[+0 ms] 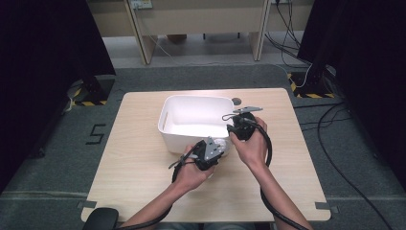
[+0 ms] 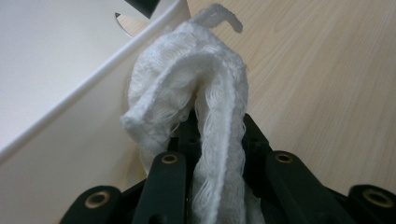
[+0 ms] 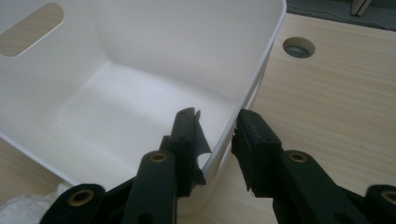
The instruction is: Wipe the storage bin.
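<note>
At the white bin's near right corner, the left gripper clamped a white cloth; the right gripper gripped the bin's rim.

The white bin looks like smooth plastic with a soft satin sheen. The white cloth is a loosely woven, fuzzy fabric with frayed threads and a corded hem. The table has a matt, pale wood-grain surface. The gripper links look like matt black plastic with brass-coloured rivets.
</note>
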Tool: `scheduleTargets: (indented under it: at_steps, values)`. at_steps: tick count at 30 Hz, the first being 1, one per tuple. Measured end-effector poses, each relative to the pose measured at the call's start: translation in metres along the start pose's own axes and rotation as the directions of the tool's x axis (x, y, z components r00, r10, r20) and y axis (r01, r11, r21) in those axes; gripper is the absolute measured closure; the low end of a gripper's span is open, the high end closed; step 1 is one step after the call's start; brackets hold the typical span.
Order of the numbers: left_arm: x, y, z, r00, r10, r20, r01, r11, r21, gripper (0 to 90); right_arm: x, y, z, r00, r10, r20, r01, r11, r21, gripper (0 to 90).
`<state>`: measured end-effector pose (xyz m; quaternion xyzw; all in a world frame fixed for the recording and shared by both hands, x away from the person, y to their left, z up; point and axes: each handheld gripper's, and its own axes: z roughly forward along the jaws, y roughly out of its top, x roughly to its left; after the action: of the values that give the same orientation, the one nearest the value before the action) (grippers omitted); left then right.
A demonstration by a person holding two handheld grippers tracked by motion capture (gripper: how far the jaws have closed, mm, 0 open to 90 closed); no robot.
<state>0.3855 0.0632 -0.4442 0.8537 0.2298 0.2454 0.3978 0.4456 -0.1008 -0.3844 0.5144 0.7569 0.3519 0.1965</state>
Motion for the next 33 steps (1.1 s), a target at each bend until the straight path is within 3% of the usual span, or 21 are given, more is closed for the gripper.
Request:
scheduleTargets:
  at_steps: [33]
  values:
    - [-0.008,-0.029,0.029,0.9997,0.023,0.007,-0.023,0.995,0.098,75.7,0.0,0.0,0.0,1.0,0.0,-0.002,0.0,1.0,-0.001,69.2]
